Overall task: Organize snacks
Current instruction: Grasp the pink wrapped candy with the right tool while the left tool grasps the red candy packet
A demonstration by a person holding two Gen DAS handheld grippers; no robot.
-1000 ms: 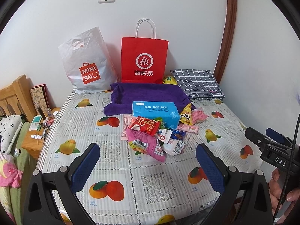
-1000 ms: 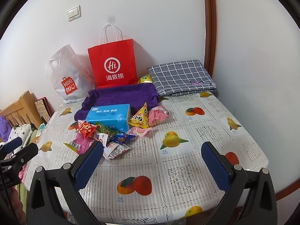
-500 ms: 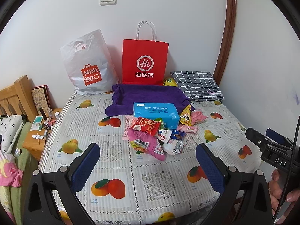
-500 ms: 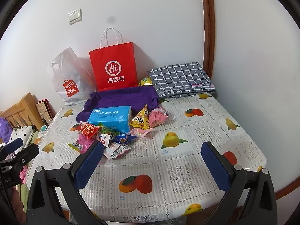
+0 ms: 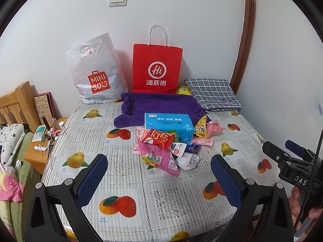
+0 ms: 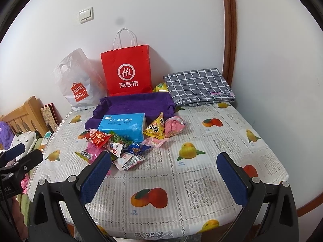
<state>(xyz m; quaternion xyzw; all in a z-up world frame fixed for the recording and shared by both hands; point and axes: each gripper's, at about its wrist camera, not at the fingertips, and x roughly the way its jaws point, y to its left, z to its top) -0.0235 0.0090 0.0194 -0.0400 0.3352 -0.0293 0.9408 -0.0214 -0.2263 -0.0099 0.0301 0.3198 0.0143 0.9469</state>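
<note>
A pile of snack packets (image 5: 165, 149) lies mid-table: a red packet (image 5: 158, 138), a pink packet (image 5: 161, 160), a yellow triangular packet (image 5: 200, 128) and small wrappers, in front of a blue tissue box (image 5: 168, 124). The pile also shows in the right wrist view (image 6: 121, 147). My left gripper (image 5: 158, 173) is open and empty, above the table's near edge, short of the pile. My right gripper (image 6: 163, 171) is open and empty, to the right of the pile.
A red paper bag (image 5: 157, 69) and a white MINISO bag (image 5: 97, 72) stand against the back wall. A purple towel (image 5: 159, 105) and a folded checked cloth (image 5: 213, 93) lie behind the pile. A wooden nightstand (image 5: 43, 149) with small items is left of the table.
Both grippers have drawn back and up a little from the table; the scene sits slightly lower and farther in view. Nothing on the table has moved.
</note>
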